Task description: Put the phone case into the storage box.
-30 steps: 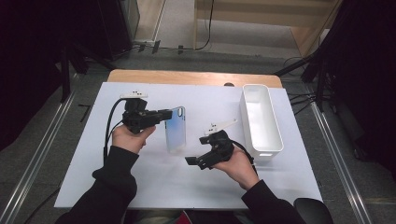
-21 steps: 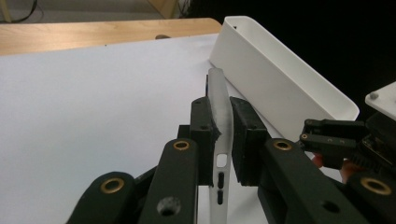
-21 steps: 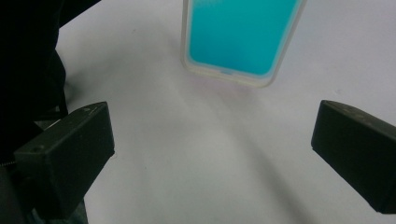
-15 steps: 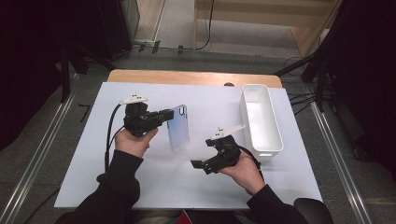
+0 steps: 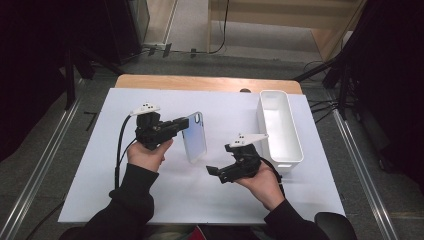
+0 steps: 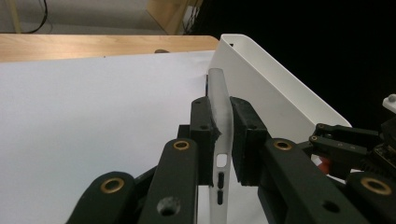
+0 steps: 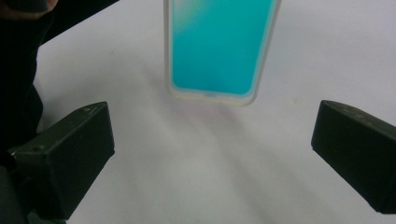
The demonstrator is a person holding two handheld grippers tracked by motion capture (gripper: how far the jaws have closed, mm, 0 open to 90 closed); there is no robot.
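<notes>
Hands first, nearest the camera in the high view: the right gripper (image 5: 215,171) has drawn back from where it sat a second ago, when it lay closer to the phone case (image 5: 195,136) with its tip angled up toward it. Now it sits lower and further to the right of the case, well apart from it, jaws spread wide with nothing between them; in the right gripper view the two black pads stand far apart with bare white table (image 7: 210,168) between, and the case (image 7: 219,46) hangs beyond them, its lower end clear of the surface or just grazing it, which I cannot settle.

Next out, the left gripper (image 6: 220,135) is clamped on the case (image 6: 219,107), gripping it edge-on so that it stands up between the pads, button cut-outs showing just below the grip. Over the last second this hand has barely shifted; the case has stayed in about the same place, upright, left of the white bin (image 5: 280,125) and well apart from it.

Farthest from the person, beyond and to the right of the case, the bin (image 6: 261,79) stands with nothing visible inside.

My reading: the right hand has let the left one take sole charge of the case. Carrying it across to the bin looks like the likely next step, and only the left grip now keeps the case from tipping.
</notes>
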